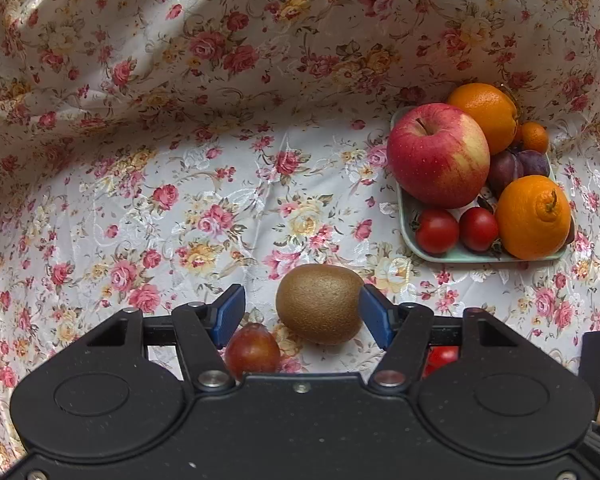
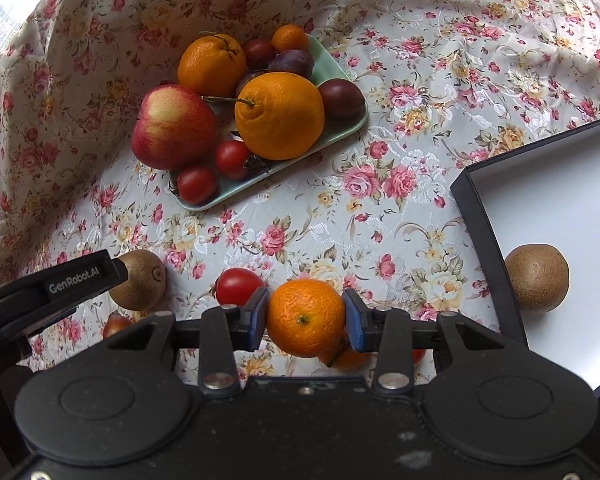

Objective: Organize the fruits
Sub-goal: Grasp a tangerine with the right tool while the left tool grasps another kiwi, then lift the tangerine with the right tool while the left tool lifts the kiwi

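A brown kiwi (image 1: 320, 304) lies on the floral cloth between the blue pads of my left gripper (image 1: 302, 314), which is open. The right pad is at the kiwi's side and the left pad stands clear of it. My right gripper (image 2: 306, 318) is shut on a small mandarin (image 2: 306, 320), held above the cloth with both pads against its sides. The right wrist view also shows the same kiwi (image 2: 138, 280) beside the left gripper's black finger. A green tray (image 1: 408, 232) holds an apple (image 1: 438, 156), oranges, plums and small tomatoes.
A black box with a white floor (image 2: 560, 200) sits at the right with another kiwi (image 2: 536, 278) in it. Loose on the cloth are a tomato (image 2: 236, 286), a reddish plum (image 1: 252, 352) and an orange fruit (image 2: 350, 360) under the held mandarin. The cloth rises behind the tray.
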A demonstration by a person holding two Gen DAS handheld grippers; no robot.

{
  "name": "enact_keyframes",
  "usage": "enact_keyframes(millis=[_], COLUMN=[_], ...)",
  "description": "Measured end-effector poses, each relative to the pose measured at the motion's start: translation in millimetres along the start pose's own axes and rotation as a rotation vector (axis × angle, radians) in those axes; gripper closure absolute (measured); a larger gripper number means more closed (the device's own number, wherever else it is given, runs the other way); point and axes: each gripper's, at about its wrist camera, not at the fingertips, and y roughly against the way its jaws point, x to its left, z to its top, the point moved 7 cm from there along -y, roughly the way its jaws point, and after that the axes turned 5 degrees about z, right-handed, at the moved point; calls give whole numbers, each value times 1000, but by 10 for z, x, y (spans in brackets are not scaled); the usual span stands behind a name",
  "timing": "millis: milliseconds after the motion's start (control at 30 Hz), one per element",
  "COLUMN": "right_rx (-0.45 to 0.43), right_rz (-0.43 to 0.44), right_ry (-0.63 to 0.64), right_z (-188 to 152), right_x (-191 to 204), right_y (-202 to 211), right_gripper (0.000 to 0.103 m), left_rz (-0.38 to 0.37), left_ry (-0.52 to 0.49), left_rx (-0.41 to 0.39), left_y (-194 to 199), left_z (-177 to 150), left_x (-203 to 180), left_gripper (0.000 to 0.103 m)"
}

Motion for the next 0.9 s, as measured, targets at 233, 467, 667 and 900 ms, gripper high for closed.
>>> enact_keyframes(millis=[233, 467, 667, 900], right_rx=[9, 15, 9, 21], right_rz=[-39, -63, -87, -92], right_ry=[7, -1, 30, 41], right_z=[-48, -40, -48, -60], right_x=[-10, -80, -58, -54], right_y=[-48, -53, -51, -67], right_gripper=[62, 62, 62, 62], left_rz=[-6, 18, 45, 50], left_ry=[-20, -36, -50, -52], left_rx=[30, 56, 74, 88], left_y=[-83, -194, -311, -352], left_z=[-34, -69, -91, -107], left_x=[-124, -163, -166, -151], left_gripper=[36, 36, 36, 36])
